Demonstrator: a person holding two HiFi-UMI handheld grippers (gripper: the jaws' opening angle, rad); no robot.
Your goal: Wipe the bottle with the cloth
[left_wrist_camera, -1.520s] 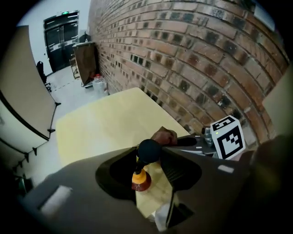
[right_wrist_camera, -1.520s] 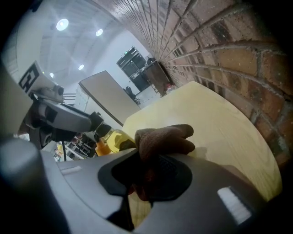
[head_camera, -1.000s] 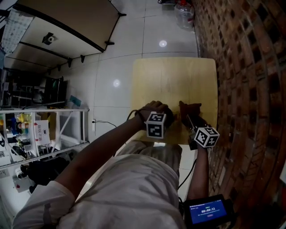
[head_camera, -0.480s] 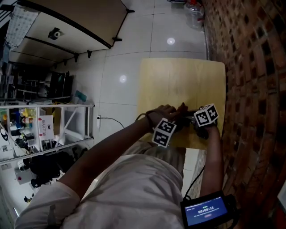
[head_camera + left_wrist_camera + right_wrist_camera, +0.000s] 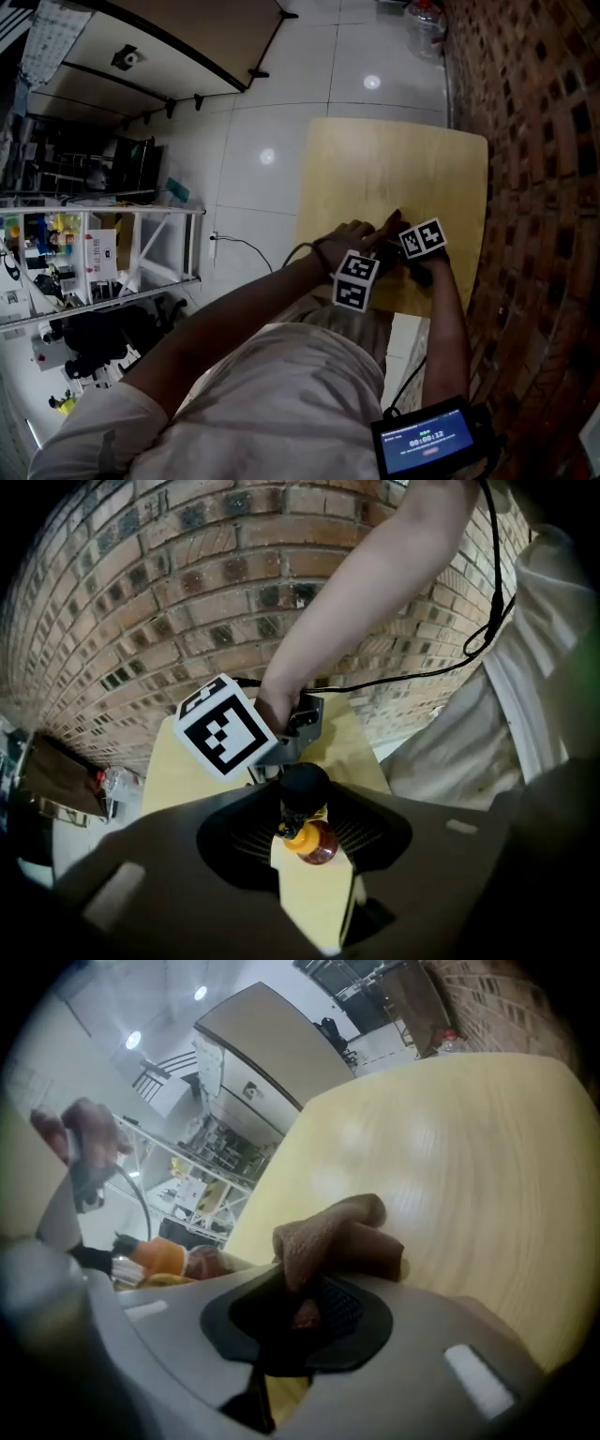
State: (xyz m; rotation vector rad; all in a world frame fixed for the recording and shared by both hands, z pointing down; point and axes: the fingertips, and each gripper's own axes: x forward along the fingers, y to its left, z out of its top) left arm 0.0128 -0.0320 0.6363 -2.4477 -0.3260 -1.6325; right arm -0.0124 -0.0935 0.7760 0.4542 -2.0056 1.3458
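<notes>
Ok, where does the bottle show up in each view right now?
Head view: not made out.
Left gripper view: the bottle sits low centre, between the jaws of the left gripper.
Right gripper view: at the left edge, with its orange neck showing.
Shared landmark: the pale wooden table, visible in all three views.
</notes>
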